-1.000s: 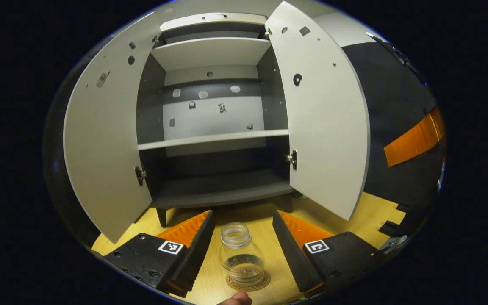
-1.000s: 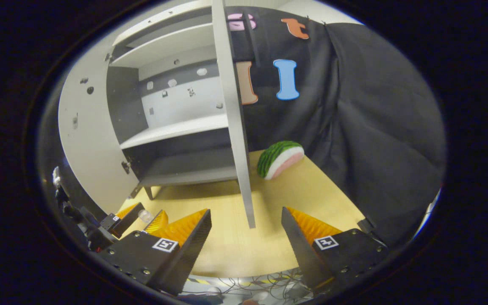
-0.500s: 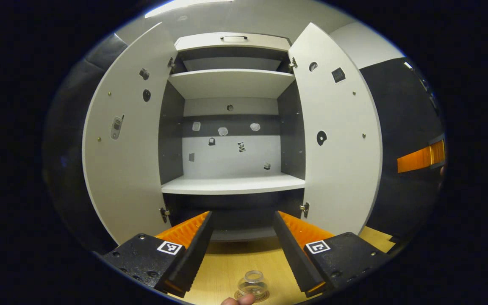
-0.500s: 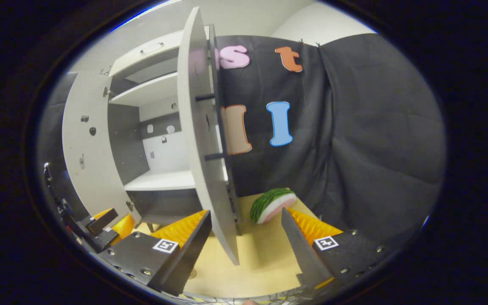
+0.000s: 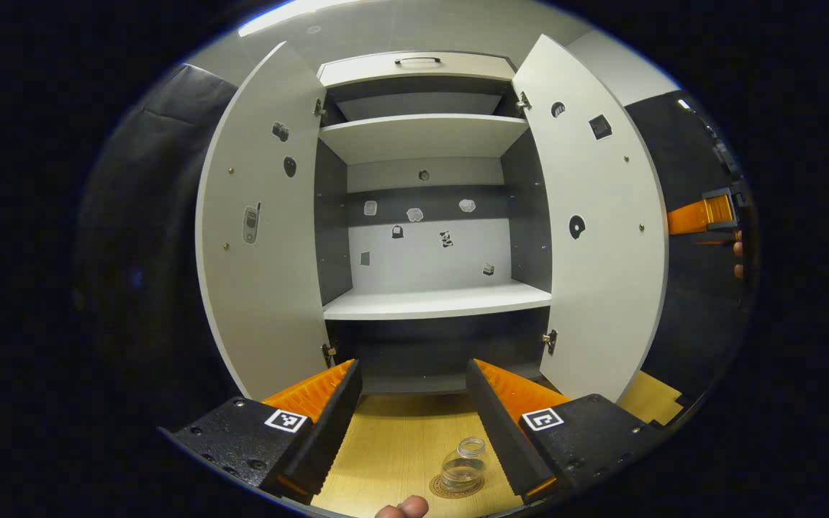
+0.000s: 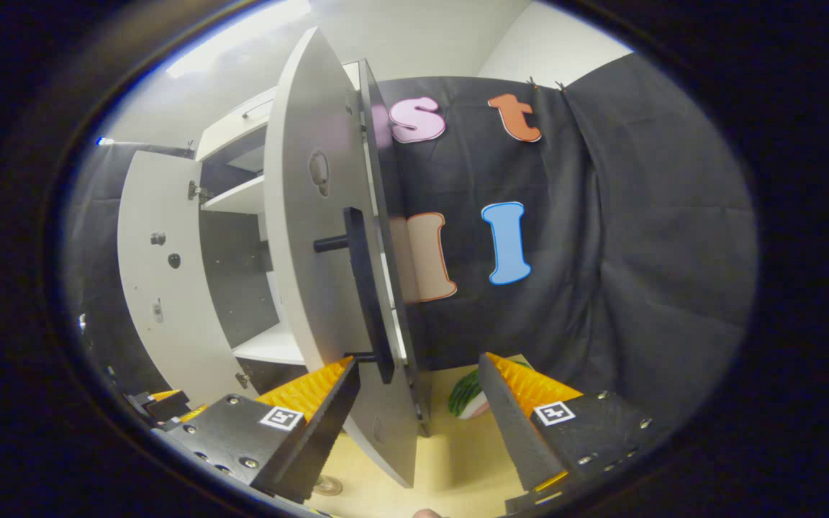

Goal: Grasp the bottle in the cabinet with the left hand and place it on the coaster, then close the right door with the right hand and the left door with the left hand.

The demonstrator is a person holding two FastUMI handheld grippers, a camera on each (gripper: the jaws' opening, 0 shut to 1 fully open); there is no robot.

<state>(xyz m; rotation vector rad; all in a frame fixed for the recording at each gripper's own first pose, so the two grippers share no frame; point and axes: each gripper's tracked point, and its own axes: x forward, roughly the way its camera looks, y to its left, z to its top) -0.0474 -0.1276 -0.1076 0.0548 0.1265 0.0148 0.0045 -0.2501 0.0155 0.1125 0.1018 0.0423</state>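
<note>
On the pale wooden tabletop [image 5: 393, 446], between and just below the spread fingers of the left gripper [image 5: 413, 381], a clear glass bottle [image 5: 462, 466] stands upright on a round coaster [image 5: 450, 489]; those fingers are wide apart and grip nothing. Ahead of them the grey cabinet [image 5: 422, 144] gapes, left door [image 5: 256, 237] and right door [image 5: 601, 237] both swung out, its matte shelves bare. From the right gripper view, the right gripper [image 6: 418, 385] also has its fingers spread and unloaded, the right door's edge and dark bar handle [image 6: 364, 288] just ahead between them, a watermelon slice [image 6: 468, 396] beyond.
</note>
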